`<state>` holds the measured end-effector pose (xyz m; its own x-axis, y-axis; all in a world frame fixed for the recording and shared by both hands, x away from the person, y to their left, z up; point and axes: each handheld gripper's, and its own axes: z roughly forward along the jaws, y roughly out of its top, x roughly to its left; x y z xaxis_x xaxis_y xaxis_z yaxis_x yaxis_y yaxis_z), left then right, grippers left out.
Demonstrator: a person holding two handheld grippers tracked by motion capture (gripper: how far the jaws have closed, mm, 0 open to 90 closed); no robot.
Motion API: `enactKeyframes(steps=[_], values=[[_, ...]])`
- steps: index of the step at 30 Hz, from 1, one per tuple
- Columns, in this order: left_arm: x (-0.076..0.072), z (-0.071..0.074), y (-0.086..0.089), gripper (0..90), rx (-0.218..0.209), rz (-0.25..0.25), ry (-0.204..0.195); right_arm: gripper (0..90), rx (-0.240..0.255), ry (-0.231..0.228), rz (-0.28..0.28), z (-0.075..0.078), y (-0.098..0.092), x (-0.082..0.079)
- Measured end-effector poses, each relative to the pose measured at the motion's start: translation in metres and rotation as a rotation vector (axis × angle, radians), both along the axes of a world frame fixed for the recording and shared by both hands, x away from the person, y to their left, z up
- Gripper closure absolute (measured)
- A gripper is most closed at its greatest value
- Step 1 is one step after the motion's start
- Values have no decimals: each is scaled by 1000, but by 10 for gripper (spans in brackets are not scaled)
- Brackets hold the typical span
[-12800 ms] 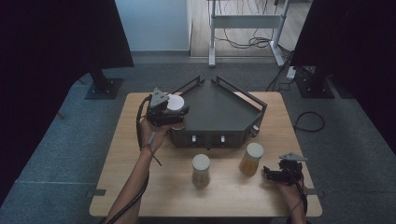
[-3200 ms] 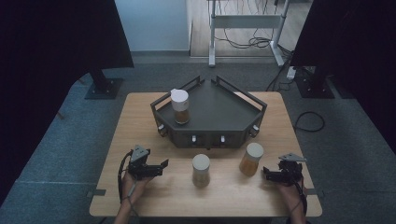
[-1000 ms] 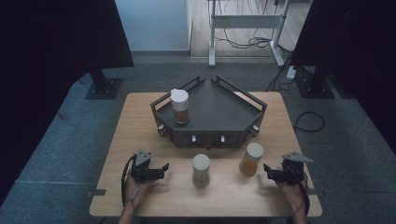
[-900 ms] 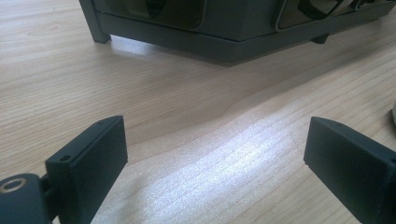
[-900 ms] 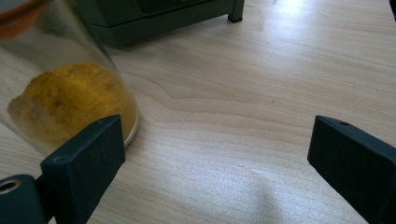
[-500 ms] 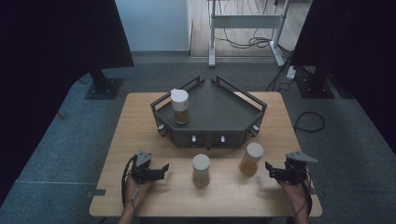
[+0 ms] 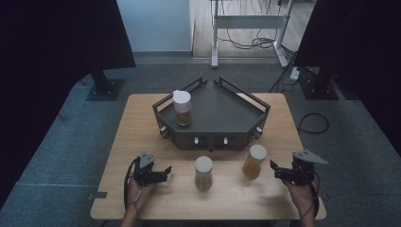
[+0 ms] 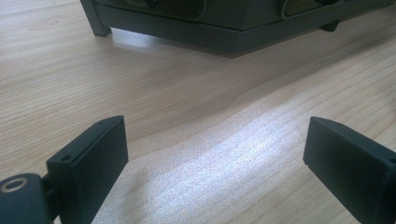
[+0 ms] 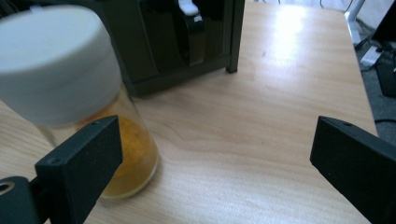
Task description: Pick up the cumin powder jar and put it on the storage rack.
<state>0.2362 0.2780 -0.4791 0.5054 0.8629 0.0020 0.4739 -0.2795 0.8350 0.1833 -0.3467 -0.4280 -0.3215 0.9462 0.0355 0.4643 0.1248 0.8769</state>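
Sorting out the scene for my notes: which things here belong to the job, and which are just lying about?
In the job:
- jar on the rack
- middle jar
- orange jar
- rack
- right tool
- left tool

Lying about:
- floor cables
- metal stand

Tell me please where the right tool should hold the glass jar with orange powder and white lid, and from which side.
Probably on the clear glass body just under the white lid of the orange-powder glass jar, coming level from the jar's right, where the right tool waits open. The jar stands upright on the wooden table, and its round straight wall suits two flat pads.
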Motion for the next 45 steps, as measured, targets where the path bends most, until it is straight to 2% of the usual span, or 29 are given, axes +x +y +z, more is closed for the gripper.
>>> enactKeyframes(steps=[6, 16, 26, 45], values=[[1, 1, -3, 64, 18, -1, 6, 18, 0, -29, 6, 7, 3, -4], [4, 4, -7, 60, 42, 3, 22, 19, -3, -49, 11, 15, 5, -7], [7, 7, -13, 60, 72, 11, 46, 20, -5, -58, 26, 23, 6, -11], [9, 9, -18, 62, 95, 14, 65, 23, -7, -74, 59, 33, 14, -13]])
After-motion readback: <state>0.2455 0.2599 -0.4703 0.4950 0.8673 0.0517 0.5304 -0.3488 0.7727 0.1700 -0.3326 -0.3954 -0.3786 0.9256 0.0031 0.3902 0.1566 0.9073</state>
